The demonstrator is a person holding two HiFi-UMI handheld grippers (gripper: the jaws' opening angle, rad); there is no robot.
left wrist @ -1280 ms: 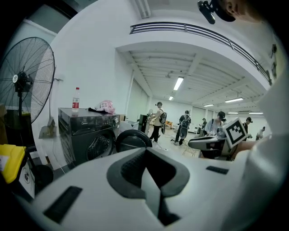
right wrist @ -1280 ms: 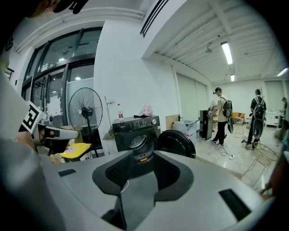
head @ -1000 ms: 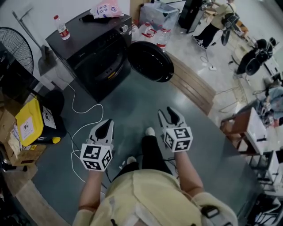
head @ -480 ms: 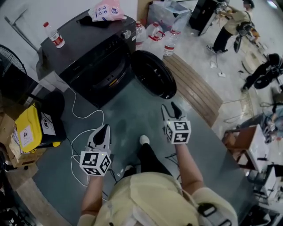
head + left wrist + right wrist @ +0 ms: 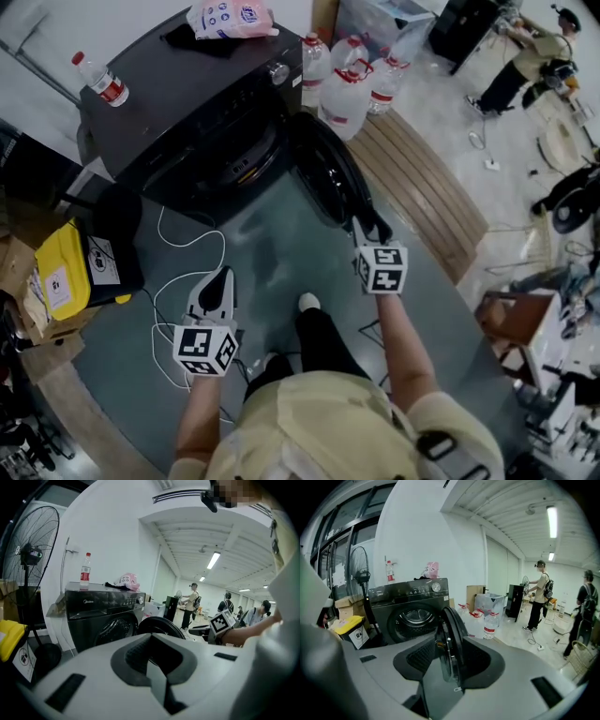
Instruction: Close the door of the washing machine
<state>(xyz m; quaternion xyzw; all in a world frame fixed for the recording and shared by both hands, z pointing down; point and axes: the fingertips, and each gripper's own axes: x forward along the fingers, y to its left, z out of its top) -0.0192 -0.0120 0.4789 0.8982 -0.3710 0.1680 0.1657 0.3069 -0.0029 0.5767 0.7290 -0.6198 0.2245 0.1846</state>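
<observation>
Grey floor fronts the washing machine, its door ajar; left gripper jaws closed, right gripper jaws apart.

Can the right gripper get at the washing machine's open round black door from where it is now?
Probably yes. The right gripper, jaws wide apart, sits right at the free edge of the round black glass door, which lines up with the gap between them. Nothing stands between; contact can't be confirmed.
</observation>
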